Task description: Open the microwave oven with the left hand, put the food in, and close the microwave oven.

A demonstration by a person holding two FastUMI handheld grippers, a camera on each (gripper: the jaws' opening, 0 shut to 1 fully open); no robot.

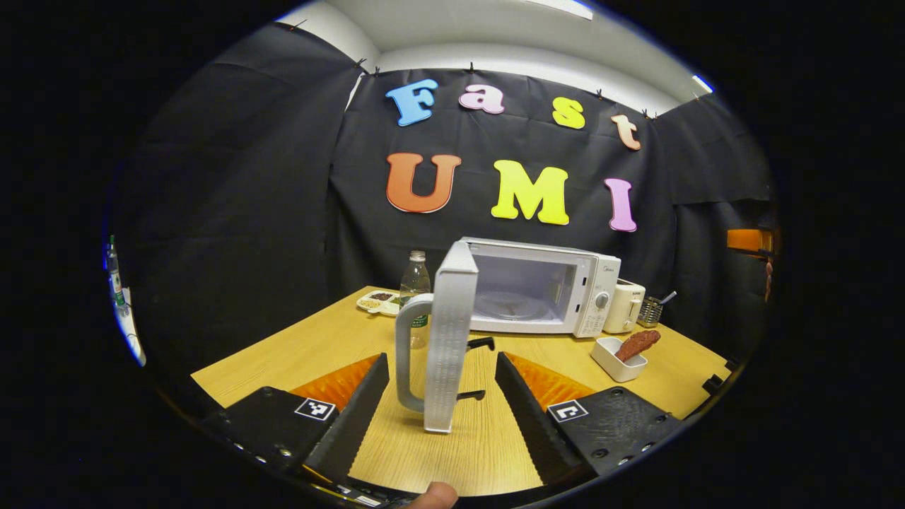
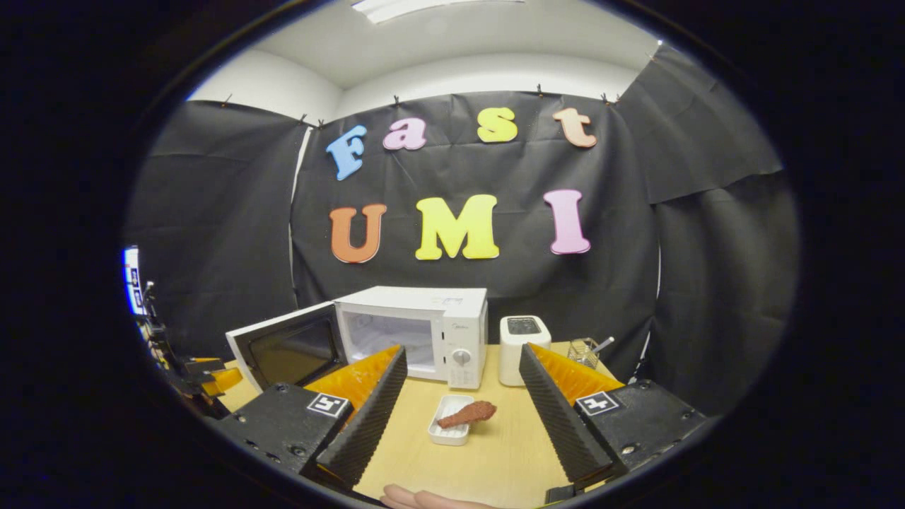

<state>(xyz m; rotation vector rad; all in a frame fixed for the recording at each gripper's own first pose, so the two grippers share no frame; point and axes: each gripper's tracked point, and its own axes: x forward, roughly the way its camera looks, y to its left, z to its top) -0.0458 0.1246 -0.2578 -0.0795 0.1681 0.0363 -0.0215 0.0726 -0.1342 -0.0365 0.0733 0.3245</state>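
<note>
Microwave door swung open. Both grippers wide open, empty. Drumstick in white tray at right gripper's 12 o'clock, long axis crosswise; left gripper flanks the door.

1. We see the microwave door swung fully open, standing edge-on between the spread fingers of the left gripper without touching either.
2. The microwave cavity is unobstructed; its turntable is bare.
3. Bare table lies between the right gripper and the white dish holding the food.
4. The toaster stands just beside the microwave's control side.
5. A bottle stands behind the open door.
</note>
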